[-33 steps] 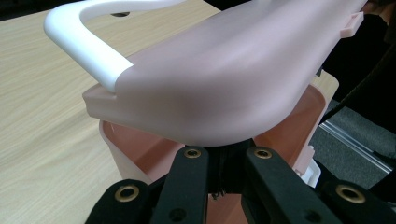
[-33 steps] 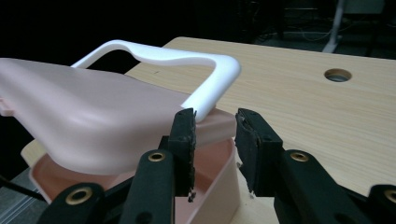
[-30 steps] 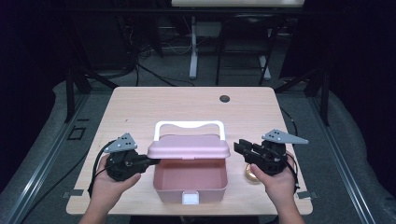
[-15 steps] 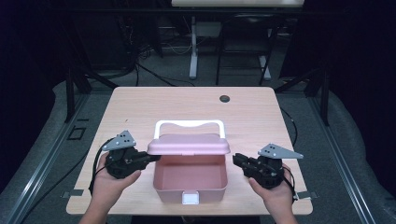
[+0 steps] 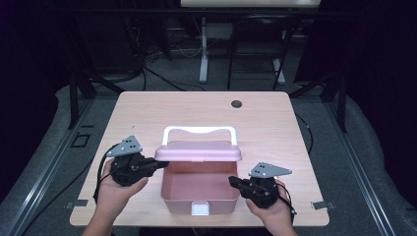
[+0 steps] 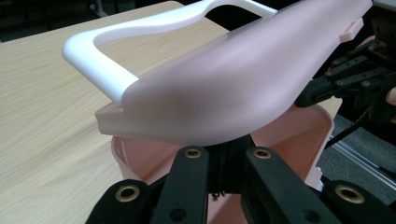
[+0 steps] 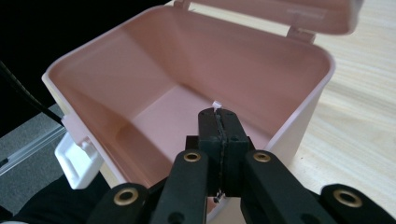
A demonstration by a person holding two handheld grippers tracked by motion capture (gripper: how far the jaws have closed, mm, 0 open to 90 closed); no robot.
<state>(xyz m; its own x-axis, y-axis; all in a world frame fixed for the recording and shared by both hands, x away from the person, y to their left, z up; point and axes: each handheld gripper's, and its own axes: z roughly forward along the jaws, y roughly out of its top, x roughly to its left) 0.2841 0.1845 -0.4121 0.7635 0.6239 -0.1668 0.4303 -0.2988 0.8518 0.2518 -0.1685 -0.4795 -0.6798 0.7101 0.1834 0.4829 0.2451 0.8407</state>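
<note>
On the table (image 5: 275, 118) we see the pink lunch box (image 5: 199, 189) standing open near the front edge. Our left tool (image 5: 156, 166) pinches its raised lid (image 5: 198, 151) at the left end. Our right tool (image 5: 231, 181), jaws just closed together on nothing, rests at the box's right rim.

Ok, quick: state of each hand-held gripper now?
Left hand-held gripper: shut, tips under the pink lid; grip cannot be told.
Right hand-held gripper: jaws just closing, now shut on nothing visible.
</note>
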